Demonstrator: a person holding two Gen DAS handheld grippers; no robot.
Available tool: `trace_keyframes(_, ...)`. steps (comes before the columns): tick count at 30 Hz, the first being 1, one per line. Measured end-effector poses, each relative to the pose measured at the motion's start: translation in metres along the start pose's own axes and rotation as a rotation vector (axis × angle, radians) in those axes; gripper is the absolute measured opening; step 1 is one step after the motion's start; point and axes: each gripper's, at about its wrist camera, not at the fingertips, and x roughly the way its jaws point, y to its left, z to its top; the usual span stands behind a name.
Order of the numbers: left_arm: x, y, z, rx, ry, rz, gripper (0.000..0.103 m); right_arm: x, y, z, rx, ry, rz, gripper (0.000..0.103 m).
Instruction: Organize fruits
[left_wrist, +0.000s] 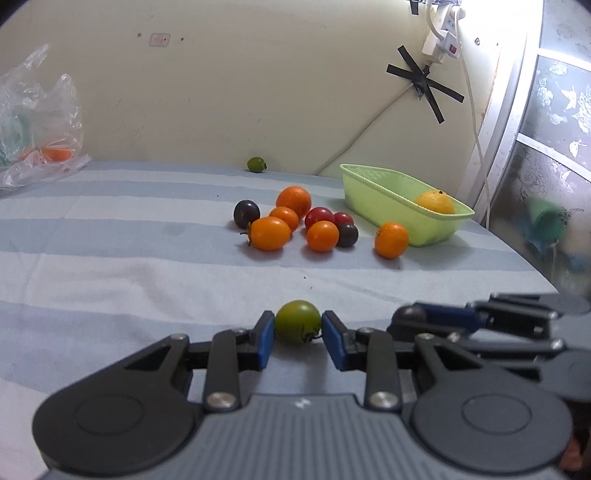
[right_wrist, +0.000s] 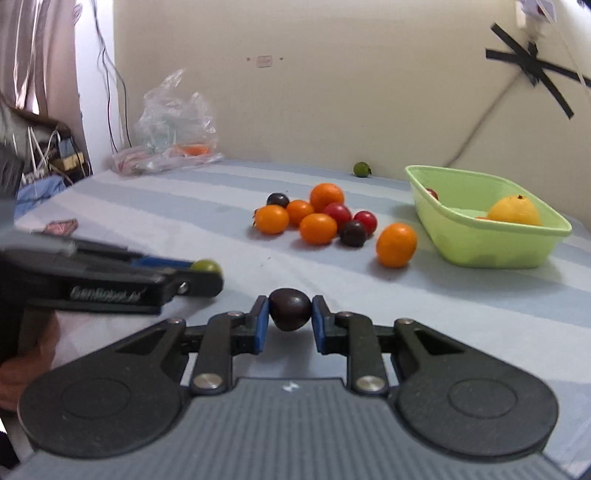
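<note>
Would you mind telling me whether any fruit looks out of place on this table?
One green fruit sits alone by the back wall, far from the main cluster and the basket. Nothing looks spilled or damaged.

Brightly, evenly lit. Blown-out white glare at the upper right of the left wrist view, beside the power strip (left_wrist: 445, 31). Soft, faint shadows under the fruit pile (left_wrist: 295, 221) on the striped sheet (left_wrist: 110, 229). Strong fisheye bending along the edges, dark vignette in the corners. Motion-smeared right gripper (left_wrist: 436, 319) there; blurred left gripper (right_wrist: 192, 275) and black tape cross (right_wrist: 532, 70) in the right wrist view.
</note>
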Motion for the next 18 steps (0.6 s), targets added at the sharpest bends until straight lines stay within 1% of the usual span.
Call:
trace_keyframes(2,0.0,-0.002,-0.001,0.009,-0.004,0.006,0.029,0.006,0.001,-0.004,0.003,0.022,-0.013,0.028)
trace_keyframes(5,0.001,-0.003,-0.002,0.014,-0.007,0.01,0.029,0.006,-0.001,-0.004,0.002,0.015,-0.02,0.028)
trace_keyframes(11,0.0,-0.001,-0.002,0.005,-0.008,0.004,0.029,0.005,0.013,-0.006,-0.051,0.0,-0.062,0.029)
trace_keyframes(18,0.0,-0.002,-0.002,0.007,-0.009,0.006,0.029,0.004,0.016,-0.008,-0.056,-0.005,-0.072,0.028)
